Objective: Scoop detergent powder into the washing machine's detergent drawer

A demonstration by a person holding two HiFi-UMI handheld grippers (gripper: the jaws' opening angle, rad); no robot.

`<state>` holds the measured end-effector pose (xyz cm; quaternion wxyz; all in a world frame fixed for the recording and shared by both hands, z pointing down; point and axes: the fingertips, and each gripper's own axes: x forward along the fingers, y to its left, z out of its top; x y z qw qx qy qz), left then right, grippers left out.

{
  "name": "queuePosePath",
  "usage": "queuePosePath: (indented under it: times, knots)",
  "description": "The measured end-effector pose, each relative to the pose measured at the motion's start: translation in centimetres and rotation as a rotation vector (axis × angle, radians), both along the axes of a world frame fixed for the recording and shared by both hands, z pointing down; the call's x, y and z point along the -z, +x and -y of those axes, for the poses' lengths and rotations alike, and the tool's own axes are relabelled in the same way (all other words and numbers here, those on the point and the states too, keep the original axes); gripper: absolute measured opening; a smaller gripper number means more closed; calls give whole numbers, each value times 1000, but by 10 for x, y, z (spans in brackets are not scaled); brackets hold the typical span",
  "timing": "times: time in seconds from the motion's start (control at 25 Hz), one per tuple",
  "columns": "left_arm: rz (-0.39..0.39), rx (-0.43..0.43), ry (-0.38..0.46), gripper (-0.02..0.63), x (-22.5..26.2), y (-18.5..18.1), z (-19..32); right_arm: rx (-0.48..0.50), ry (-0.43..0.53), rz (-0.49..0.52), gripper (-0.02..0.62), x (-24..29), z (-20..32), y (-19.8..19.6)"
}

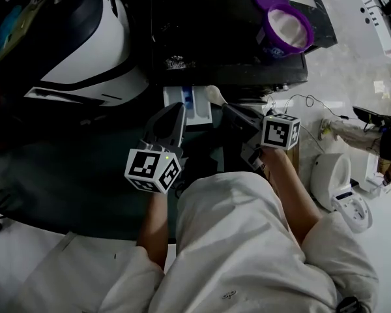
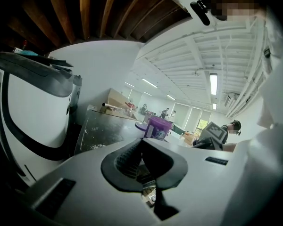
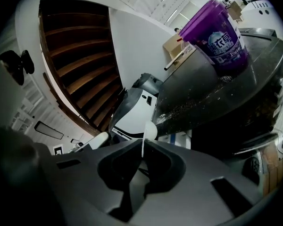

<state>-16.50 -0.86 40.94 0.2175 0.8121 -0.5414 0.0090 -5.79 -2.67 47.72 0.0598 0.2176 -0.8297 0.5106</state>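
Observation:
The white detergent drawer (image 1: pixel 188 104) with blue insets stands pulled out from the dark washing machine (image 1: pixel 215 38). My right gripper (image 1: pixel 228 107) is shut on the thin handle of a white scoop (image 1: pixel 214 94), whose bowl hangs at the drawer's right edge. In the right gripper view the scoop (image 3: pixel 150 130) sticks up from the shut right gripper (image 3: pixel 143 146); what lies in the bowl is hidden. An open purple detergent tub (image 1: pixel 284 26) sits on the machine's top, far right. My left gripper (image 1: pixel 177 109) is shut and holds nothing, just left of the drawer, jaws together (image 2: pixel 141 143).
A large white and black appliance (image 1: pixel 85 44) stands left of the washing machine. Spilled powder specks the machine's top (image 3: pixel 188 105). On the pale floor at right are a white device (image 1: pixel 339 178) and cables (image 1: pixel 313 103). The person's pale sleeves fill the lower middle.

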Motion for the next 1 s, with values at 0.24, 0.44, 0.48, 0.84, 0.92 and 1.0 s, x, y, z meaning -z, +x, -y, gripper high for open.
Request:
queuePosePath:
  times: [0.24,0.44,0.48,0.84,0.92,1.0]
  knots:
    - [-2,-9,-1,18,-18,-2,-7,24,17,-69,15,-21,-11,-2]
    - [4,-8,-8,18,-29,-3,-14,57,23,-122,15,-40,-21,-4]
    - [6,-10,-11,18,-31,-3,-15,68,29,-137,15,-43,-22,-5]
    - [-3,-29,-41,18,-55,3,-31,192,137,-264,15,-74,-29,-12]
    - [-9,-20,-52,18,-61,4,-33,209,148,-277,15,-81,-30,-13]
    - [-11,-14,-61,18,-64,4,-34,226,165,-308,15,-89,-30,-12]
